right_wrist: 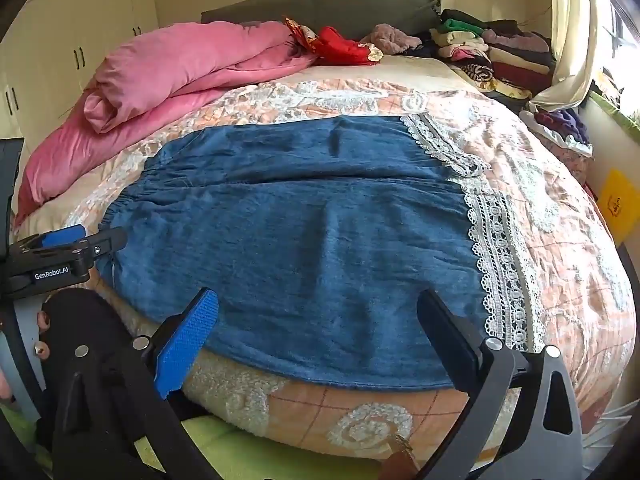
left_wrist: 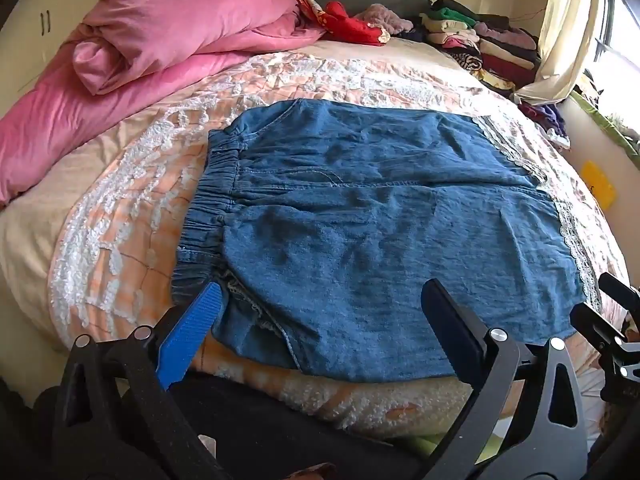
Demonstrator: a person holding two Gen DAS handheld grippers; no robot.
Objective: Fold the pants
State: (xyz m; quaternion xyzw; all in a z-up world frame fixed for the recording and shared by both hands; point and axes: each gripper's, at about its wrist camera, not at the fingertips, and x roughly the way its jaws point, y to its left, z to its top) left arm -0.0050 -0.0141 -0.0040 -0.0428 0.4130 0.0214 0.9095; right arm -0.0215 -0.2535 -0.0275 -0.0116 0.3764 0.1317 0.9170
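A: What room is this?
B: A bedroom. Cream wardrobes stand on the left, a grey headboard is against the pale wall.
A: And the light?
B: Daylight comes through the window beside a cream curtain.

clothes pile cut by curtain

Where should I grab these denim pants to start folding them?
Pinch the near edge of the denim pants, coming in low from the bed's front side. They lie flat, spread sideways, waistband left, lace hem right, so the near edge lifts over easily.
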